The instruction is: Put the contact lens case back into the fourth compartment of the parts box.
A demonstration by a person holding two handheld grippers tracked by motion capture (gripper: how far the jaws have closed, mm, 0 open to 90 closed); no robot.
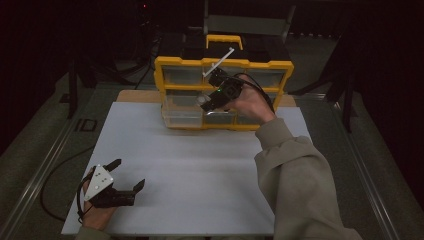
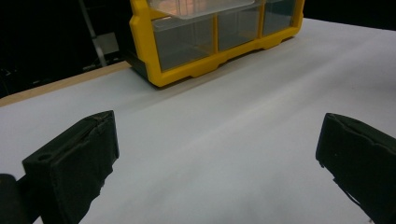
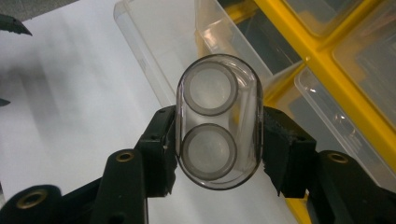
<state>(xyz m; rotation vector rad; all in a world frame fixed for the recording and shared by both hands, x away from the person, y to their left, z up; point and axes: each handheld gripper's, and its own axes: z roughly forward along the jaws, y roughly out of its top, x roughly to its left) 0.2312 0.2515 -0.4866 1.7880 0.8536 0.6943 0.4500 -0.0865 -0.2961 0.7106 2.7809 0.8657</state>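
Mid-stow: right gripper (image 3: 217, 154) clamped on clear capsule (image 3: 217, 121) over open drawer (image 3: 154, 51) at worktop's far edge, left gripper (image 2: 215, 158) gaping idle; next, lower and release

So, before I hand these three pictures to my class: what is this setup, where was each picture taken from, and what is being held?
A person works at a table with a hand-held claw in each hand. One picture looks down from above; the other two come from cameras riding on each claw. On the white sheet stands a yellow drawer cabinet with clear drawers, one pulled out. The right claw grips a small clear oval case holding two round discs, over the open drawer. The left claw rests on the sheet, open and empty.
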